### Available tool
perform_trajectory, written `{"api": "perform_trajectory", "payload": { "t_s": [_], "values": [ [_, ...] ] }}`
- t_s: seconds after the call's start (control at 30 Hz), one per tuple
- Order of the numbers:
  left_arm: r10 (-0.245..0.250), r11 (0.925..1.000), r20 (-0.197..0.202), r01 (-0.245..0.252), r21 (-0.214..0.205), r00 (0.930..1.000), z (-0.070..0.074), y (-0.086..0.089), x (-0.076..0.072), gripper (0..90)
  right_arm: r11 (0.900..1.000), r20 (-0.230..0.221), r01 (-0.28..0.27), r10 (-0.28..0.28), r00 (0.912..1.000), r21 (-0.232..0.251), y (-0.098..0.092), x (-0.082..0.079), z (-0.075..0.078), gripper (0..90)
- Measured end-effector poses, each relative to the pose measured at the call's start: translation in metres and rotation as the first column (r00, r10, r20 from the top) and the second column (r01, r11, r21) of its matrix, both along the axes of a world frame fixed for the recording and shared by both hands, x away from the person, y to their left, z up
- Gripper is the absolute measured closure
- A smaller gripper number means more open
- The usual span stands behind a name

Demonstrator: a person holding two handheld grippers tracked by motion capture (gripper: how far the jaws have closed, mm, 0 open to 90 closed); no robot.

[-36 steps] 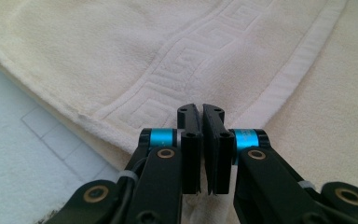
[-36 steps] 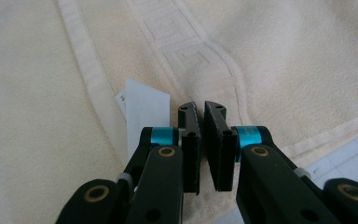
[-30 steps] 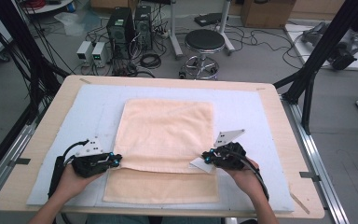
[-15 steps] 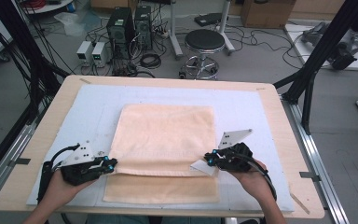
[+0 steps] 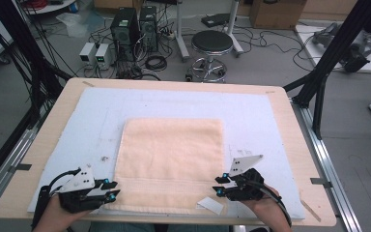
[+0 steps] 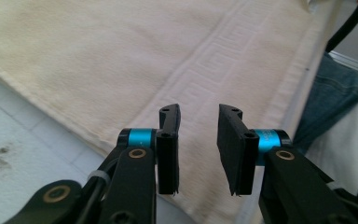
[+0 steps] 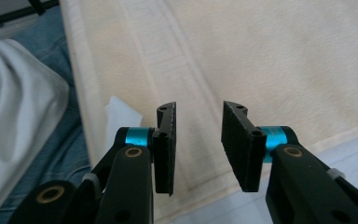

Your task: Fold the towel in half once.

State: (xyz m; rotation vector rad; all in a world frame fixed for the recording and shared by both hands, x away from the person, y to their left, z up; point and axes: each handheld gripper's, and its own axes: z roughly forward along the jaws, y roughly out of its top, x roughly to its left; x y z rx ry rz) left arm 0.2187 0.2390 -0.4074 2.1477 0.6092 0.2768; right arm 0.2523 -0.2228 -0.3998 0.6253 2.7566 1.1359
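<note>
A cream towel lies flat on the white mat, its near edge along the table's front. My left gripper rests at the towel's near left corner and my right gripper at its near right corner. In the left gripper view the left gripper has just been opening, and the towel's patterned band lies beyond it with nothing between the pads. The right gripper has also just been opening, with nothing between its pads above the towel.
A white mat covers the wooden table. A small white tag lies by the towel's near right edge, left of the jaws in the right gripper view. The person's lap is beyond the table's edge.
Both grippers moved toward the table's near edge, drawing the towel's upper layer with them. Both then let the towel go and their jaws parted.
</note>
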Motion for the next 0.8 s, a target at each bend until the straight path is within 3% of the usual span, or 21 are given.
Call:
{"api": "perform_trajectory", "payload": {
  "t_s": [0.27, 0.47, 0.63, 0.7, 0.8],
  "values": [
    [0.006, 1.0, 0.017, -0.006, 0.001, 0.9998, -0.008, -0.016, 0.029, 61.5, 0.9986, 0.045, 0.053, -0.052, 0.9976, -0.01, 0.01, 0.033, -0.009, 55.0],
    [0.03, 0.9996, 0.023, -0.03, 0.002, 0.9993, -0.01, -0.023, 0.05, 54.1, 0.9966, 0.061, 0.082, -0.082, 0.9947, 0.011, 0.018, 0.053, -0.011, 52.7],
    [0.064, 0.9977, 0.038, -0.065, 0.02, 0.9972, -0.015, -0.028, 0.07, 49.9, 0.9941, 0.1, 0.108, -0.106, 0.9894, -0.014, 0.023, 0.069, -0.013, 53.2],
    [0.095, 0.9949, 0.04, -0.097, 0.03, 0.9946, -0.019, -0.029, 0.078, 48.7, 0.992, 0.089, 0.126, -0.124, 0.9883, -0.013, 0.022, 0.076, -0.018, 53.0],
    [0.122, 0.9915, 0.011, -0.123, 0.043, 0.9924, -0.025, -0.027, 0.086, 47.1, 0.9879, 0.057, 0.152, -0.15, 0.9871, -0.032, 0.021, 0.083, -0.024, 52.1]
  ]
}}
